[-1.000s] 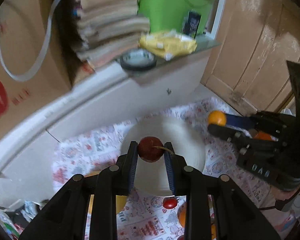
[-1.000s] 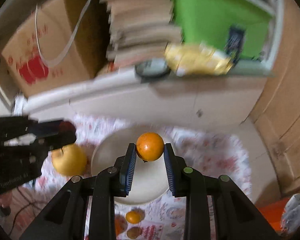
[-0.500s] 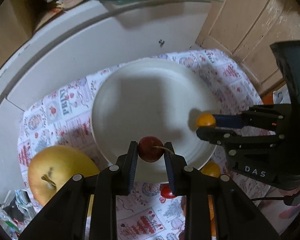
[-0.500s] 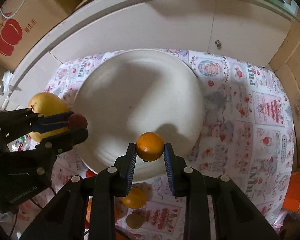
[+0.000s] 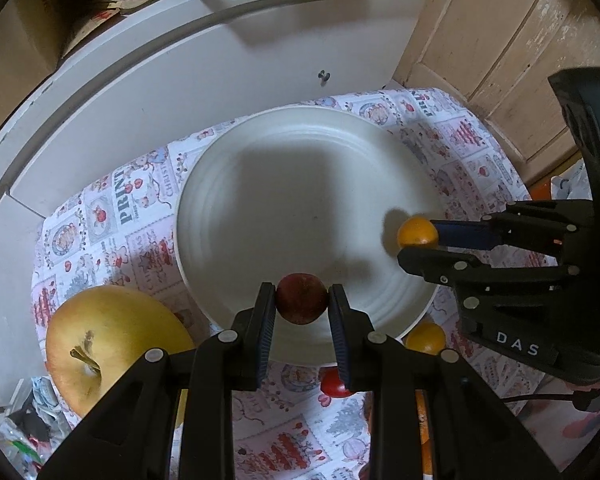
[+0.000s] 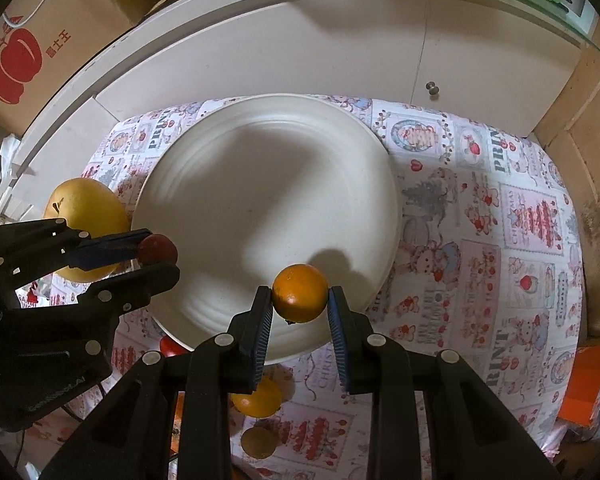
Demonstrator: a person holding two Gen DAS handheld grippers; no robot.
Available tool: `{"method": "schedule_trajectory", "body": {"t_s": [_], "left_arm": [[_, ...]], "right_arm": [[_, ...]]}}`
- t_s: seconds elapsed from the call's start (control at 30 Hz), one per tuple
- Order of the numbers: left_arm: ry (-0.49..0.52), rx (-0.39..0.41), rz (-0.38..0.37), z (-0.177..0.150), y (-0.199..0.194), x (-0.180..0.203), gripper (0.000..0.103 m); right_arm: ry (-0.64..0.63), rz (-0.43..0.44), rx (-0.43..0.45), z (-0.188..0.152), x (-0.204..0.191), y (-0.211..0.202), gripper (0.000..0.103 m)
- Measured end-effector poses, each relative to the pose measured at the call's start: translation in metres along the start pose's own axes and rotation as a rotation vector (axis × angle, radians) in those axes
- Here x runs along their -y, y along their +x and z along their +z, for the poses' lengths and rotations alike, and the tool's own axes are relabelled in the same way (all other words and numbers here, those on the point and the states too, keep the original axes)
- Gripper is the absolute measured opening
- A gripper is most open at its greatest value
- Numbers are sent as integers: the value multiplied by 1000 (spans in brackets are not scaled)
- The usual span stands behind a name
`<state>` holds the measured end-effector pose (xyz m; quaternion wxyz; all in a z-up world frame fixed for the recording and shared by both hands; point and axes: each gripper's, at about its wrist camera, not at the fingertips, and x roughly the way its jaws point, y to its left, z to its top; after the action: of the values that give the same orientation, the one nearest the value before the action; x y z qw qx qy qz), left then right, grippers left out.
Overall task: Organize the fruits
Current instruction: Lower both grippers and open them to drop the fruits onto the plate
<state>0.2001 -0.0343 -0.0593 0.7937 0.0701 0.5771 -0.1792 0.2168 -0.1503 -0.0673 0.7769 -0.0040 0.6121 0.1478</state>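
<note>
Both jaws were closed on fruit: our left gripper (image 5: 302,300) pinched a dark red fruit (image 5: 301,298) between its pads, and our right gripper (image 6: 299,300) pinched a small orange (image 6: 299,293) the same way. Neither pair had room to spare; the pads pressed the sides of each fruit.

We held both over the near part of the white plate (image 5: 260,184), the red fruit at its near left rim and the orange at its near right. We judged this to be the carry just ahead of release, since the plate was bare and seemed the place to gather the fruit. Each fruit cast a shadow on the plate, so we judged them to be above it, not resting on it.

On the patterned cloth (image 6: 480,208) more fruit waited: a big yellow apple (image 5: 112,348) just left of the plate, a second orange (image 6: 256,396) and a small red fruit (image 5: 332,384) near its near rim.

Our left view showed the right gripper side-on, its upper blue pad and lower finger around the orange, and the apple's stem close up. Our right view showed the left gripper side-on with the apple behind it, plus a brownish round thing (image 6: 259,442) on the near cloth and a carton (image 6: 24,52) printed with apples at the far left, neither seen from the left.
</note>
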Motion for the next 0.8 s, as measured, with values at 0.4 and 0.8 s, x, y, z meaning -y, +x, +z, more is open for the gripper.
{"method": "schedule_trajectory", "body": {"t_s": [0.4, 0.8], "left_arm": [[-18, 10, 26, 1, -3, -5, 56], [-25, 67, 80, 1, -21, -11, 69]], "right_arm": [[-11, 0, 3, 1, -3, 1, 30], [-32, -22, 88, 8, -4, -25, 59]]}}
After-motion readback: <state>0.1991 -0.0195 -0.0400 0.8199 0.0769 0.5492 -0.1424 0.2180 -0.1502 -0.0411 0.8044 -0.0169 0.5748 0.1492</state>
